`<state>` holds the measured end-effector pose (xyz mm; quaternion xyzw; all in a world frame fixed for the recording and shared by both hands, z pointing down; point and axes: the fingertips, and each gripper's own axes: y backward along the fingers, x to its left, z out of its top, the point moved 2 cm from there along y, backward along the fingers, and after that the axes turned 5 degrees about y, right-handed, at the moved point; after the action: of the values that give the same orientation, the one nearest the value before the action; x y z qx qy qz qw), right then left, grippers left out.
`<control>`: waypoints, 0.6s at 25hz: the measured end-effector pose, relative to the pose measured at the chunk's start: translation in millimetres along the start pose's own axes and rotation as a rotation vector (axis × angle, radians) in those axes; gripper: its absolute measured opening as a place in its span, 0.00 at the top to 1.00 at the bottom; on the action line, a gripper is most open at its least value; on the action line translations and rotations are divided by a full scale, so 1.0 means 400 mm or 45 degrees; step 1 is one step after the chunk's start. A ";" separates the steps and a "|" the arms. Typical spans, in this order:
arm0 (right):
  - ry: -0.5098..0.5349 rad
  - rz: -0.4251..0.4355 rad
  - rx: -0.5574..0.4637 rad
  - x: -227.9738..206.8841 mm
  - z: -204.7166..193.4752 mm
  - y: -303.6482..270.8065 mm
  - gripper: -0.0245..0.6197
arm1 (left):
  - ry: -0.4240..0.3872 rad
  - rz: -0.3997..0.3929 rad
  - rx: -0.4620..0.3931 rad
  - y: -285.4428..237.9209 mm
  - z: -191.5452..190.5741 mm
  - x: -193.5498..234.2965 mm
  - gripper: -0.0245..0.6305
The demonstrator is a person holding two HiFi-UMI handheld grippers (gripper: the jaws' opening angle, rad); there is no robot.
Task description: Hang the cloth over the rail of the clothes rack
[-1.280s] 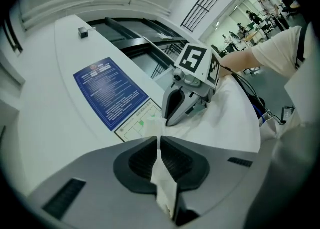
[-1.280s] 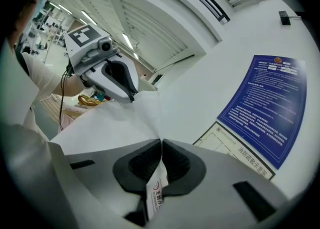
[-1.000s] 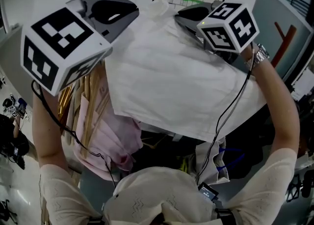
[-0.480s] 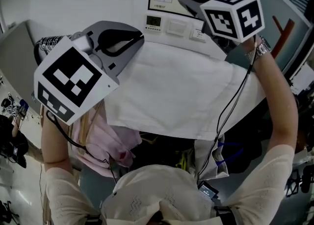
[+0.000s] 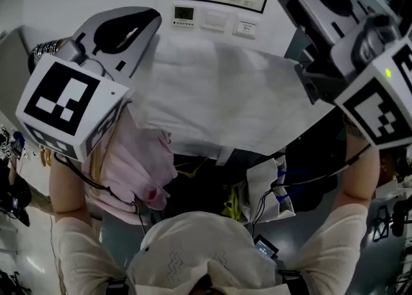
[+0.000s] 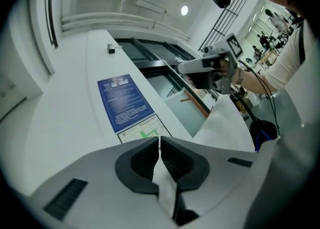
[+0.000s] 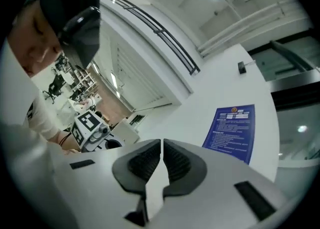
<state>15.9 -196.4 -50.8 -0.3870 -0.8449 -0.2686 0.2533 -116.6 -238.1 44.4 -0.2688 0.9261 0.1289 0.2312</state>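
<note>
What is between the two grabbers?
The white cloth stretches between them in the head view. The left gripper and right gripper are each shut on an edge of it.

The right hand-held gripper [image 7: 162,145] has its jaws pressed together on a strip of white cloth [image 7: 154,189]. Far left, the left hand-held gripper [image 7: 107,140] shows its marker cube [image 7: 86,122]. A blue notice [image 7: 232,132] hangs right.

grey plastic left gripper [image 6: 160,147], right gripper [image 7: 161,148]: black ribbed jaws, black-and-white marker cubes [image 5: 61,104], thin black cables [image 5: 90,183]; cream knit sleeves [image 5: 74,252].
</note>
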 end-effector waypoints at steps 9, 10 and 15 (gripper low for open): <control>-0.111 -0.235 0.006 0.101 -0.151 0.216 0.92 | 0.196 0.187 -0.175 0.141 -0.078 -0.126 0.94; -0.134 -0.248 0.023 0.111 -0.182 0.231 0.92 | 0.235 0.187 -0.167 0.150 -0.105 -0.150 0.94; -0.233 -0.264 -0.050 0.190 -0.290 0.316 0.92 | 0.528 0.129 -0.404 0.167 -0.174 -0.256 0.94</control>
<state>97.8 -162.0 114.5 -0.3254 -0.8946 -0.2734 0.1384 -102.2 -163.5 162.9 -0.2759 0.9341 0.2262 -0.0152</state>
